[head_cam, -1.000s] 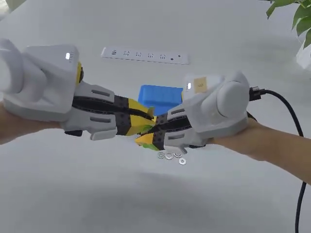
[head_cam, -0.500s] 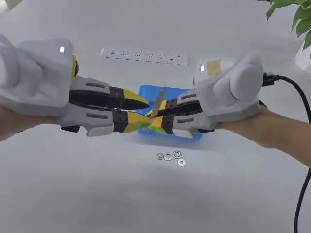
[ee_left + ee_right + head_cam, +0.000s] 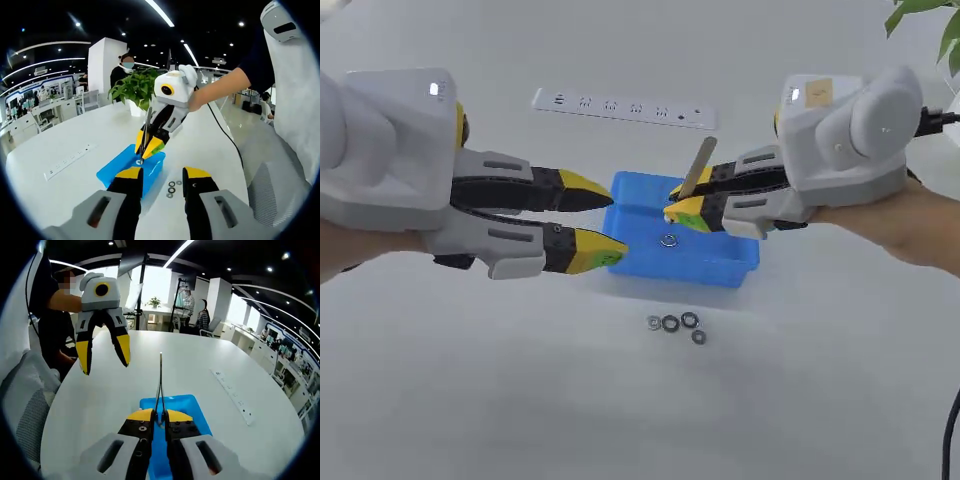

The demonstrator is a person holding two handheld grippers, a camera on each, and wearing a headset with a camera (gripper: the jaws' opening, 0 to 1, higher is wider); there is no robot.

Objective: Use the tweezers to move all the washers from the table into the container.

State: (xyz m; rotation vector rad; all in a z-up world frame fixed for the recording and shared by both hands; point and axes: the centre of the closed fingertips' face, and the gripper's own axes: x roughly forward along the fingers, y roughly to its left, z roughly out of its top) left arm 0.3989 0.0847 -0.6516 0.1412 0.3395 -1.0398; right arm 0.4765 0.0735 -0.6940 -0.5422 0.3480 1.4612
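While the right tool (image 3: 678, 205) clamps the tweezers (image 3: 701, 165) (lower end hidden), the left tool (image 3: 615, 225) gapes empty.

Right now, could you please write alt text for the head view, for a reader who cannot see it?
The right gripper, shut on tweezers, hovers over a blue container holding one washer. The left gripper hangs open beside it, and four washers lie on the white table in front of the container.

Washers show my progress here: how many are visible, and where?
5. Four washers cluster on the table beside the blue container; one lies inside it. The right hand-held gripper may hide more.
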